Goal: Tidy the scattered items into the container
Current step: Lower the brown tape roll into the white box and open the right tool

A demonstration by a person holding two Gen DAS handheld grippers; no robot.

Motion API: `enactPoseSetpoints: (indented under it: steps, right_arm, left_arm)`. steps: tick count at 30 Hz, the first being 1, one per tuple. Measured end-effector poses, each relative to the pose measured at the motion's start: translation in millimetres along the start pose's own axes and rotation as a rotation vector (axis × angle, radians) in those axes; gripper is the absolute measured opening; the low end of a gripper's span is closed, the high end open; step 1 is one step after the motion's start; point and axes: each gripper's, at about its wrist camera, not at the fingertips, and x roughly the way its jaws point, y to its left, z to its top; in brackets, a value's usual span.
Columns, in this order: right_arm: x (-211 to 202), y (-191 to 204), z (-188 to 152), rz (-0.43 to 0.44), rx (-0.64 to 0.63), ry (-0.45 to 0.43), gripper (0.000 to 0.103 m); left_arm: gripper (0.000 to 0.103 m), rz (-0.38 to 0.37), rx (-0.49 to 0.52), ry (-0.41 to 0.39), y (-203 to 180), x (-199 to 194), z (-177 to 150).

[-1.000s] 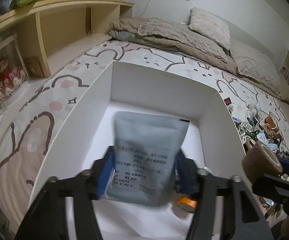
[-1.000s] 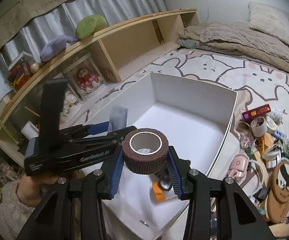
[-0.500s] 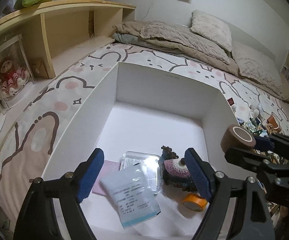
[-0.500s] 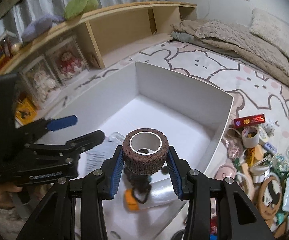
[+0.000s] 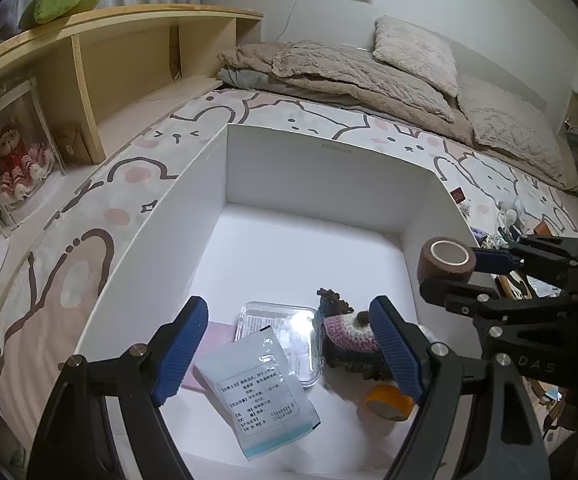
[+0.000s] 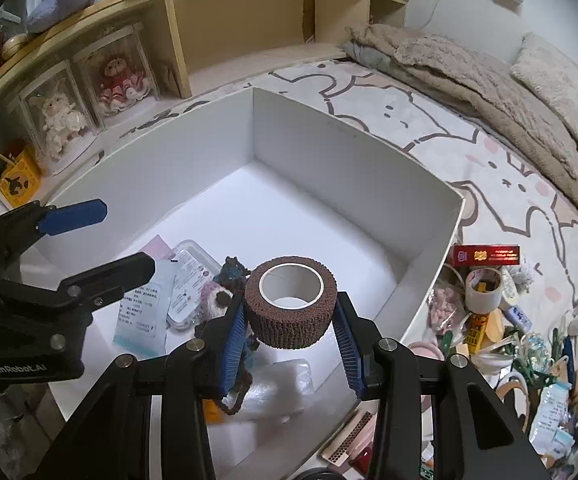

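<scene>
A white box (image 5: 329, 160) stands on the bed; its far wall (image 6: 353, 136) also shows in the right wrist view. On its floor lie a pale blue pouch (image 5: 257, 392), a clear plastic case (image 5: 289, 320), a crocheted toy (image 5: 349, 336), an orange tape roll (image 5: 389, 402) and a pink sheet (image 5: 213, 332). My left gripper (image 5: 289, 308) hangs open over them, nothing between its pads. My right gripper (image 6: 291, 308) is shut on a brown bandage roll (image 6: 291, 308), held above the box's near right corner. The left wrist view shows that roll (image 5: 447, 260) at the right wall.
Several small items are heaped on the bedsheet right of the box, among them a red packet (image 6: 485, 255) and a white tape roll (image 6: 483, 286). A wooden shelf (image 5: 129, 60) with doll cases (image 6: 117, 76) runs along the left. Folded blankets (image 5: 349, 72) lie beyond.
The left jaws spread and the pale blue pouch dropped from them onto the box floor. The right gripper, still holding the brown roll, moved lower and further over the box.
</scene>
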Motion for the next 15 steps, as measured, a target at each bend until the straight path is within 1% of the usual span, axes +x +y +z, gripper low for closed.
enactPoseSetpoints:
  steps: [5,15]
  right_arm:
    - [0.7,-1.3,-4.4,0.006,-0.012,-0.004,0.043]
    - [-7.3,-3.8,-2.3,0.020,-0.019,-0.026,0.043]
  left_arm:
    - [0.083,0.000,0.003,0.000,-0.2,0.0,0.2]
    - [0.083,0.006,0.008,-0.002,-0.4,-1.2,-0.5]
